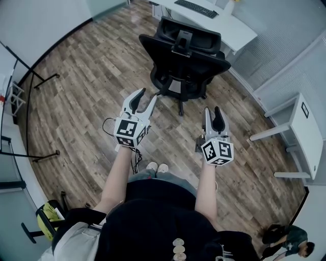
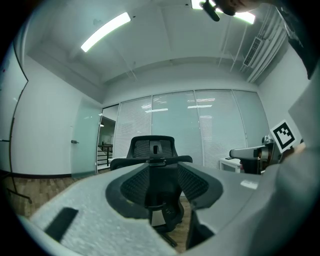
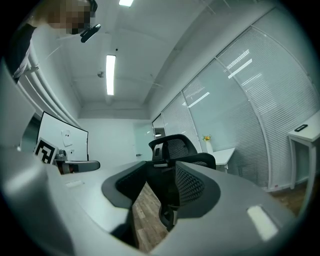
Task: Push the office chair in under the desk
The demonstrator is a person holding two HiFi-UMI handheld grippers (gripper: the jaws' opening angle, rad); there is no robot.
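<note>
Ahead of both grippers, well apart from them, stands the office chair (image 1: 184, 61) on the wooden floor (image 1: 86, 86). Its black backrest and its headrest are turned toward the grippers, and its wheeled foot is the part nearest to them. Beyond the chair, on the far side from the grippers, is the white desk (image 1: 239, 31) with a dark keyboard (image 1: 196, 8) on it. The chair stands close in front of the desk; its seat does not look to be under the desk top.

The left gripper (image 1: 146, 98) is held up in the air and points to the chair. Its jaws are wide apart and they hold nothing; in the left gripper view the chair back is seen far off through the gap. The right gripper (image 1: 213, 114) is beside it, a little nearer to the person. Its jaws are also apart, with a narrower gap in the head view, and between them only the floor and the distant chair are seen. Neither gripper touches the chair.

To the right of the right gripper, well apart, stands a second white table (image 1: 305, 133). Below the grippers the person's two light shoes (image 1: 157, 167) are on the floor.
</note>
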